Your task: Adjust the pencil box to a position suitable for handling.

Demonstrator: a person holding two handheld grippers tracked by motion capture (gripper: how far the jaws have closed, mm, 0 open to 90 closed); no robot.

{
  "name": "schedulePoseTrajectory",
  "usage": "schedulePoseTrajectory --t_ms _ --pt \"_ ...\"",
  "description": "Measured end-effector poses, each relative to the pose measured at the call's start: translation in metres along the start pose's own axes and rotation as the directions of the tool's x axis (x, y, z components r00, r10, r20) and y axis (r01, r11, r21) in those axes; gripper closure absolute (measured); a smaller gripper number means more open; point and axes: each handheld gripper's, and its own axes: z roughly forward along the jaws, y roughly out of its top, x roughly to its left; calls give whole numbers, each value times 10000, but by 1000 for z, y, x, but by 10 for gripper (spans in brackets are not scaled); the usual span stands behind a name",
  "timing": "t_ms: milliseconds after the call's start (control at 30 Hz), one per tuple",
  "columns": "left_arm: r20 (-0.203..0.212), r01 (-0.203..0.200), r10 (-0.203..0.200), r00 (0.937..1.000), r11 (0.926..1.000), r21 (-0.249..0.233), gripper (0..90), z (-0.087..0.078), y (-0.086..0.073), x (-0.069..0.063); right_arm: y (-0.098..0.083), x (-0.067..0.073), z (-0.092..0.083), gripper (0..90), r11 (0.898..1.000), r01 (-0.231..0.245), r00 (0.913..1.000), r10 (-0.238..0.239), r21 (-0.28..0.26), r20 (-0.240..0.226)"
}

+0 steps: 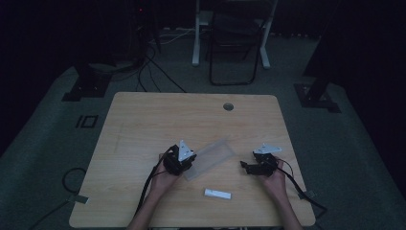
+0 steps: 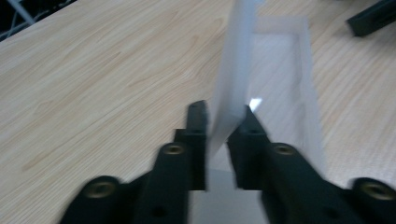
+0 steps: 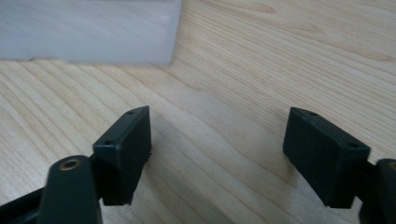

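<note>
The left gripper fingers pinch the translucent box wall; right gripper fingers gape empty beside it.

The right gripper has its two black jaws wide apart with nothing between them, low over the wooden table, and the cloudy plastic box sits up ahead, to the left.

No text, label, brand, number or sign can be read in any view. The translucent box, the small white piece and the wooden counter carry no legible markings.
</note>
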Motion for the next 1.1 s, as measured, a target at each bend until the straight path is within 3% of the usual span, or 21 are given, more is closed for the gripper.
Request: schedulePoseTrajectory --t_ms 33,67,267,367,467,600,833,933,967,1100 --pt "-234 129 -128 9996 9999 44 609 -2 -1 5 0 0 0 266 10000 -8 10000 9 -20 28" --pt "-234 129 -128 9996 9999 44 583 -2 -1 5 0 0 0 266 10000 -8 10000 9 -20 28" --pt "-818 1063 -1053 9911 9943 70 521 -6 -10 23 0 0 0 267 10000 1 10000 -1 -32 59" --pt "-1221 1496 -1453 9818 9884 265 520 -7 -15 30 1 1 1 277 10000 -15 10000 15 -42 80" --pt "-1164 1760 -1719 9782 9841 255 503 -10 -23 33 1 2 1 287 10000 -25 10000 25 -70 70" --pt "-1129 1842 -1786 9774 9820 416 476 -18 -35 33 1 3 0 330 10000 31 10000 -31 -59 4" --pt "-677 2301 -2264 9717 9717 525 425 -29 -54 33 6 11 -1 409 9997 231 9996 -232 -69 -128" --pt "-617 2274 -2238 9727 9721 577 424 -29 -58 28 8 14 -3 415 9994 290 9994 -293 -201 -173" --pt "-823 2145 -2076 9747 9728 872 424 -25 -61 26 9 15 -3 417 9993 296 9993 -301 -237 -203" --pt "-858 2180 -2093 9741 9698 1094 441 -18 -59 30 14 21 -7 417 9977 367 9982 -392 -564 -449"
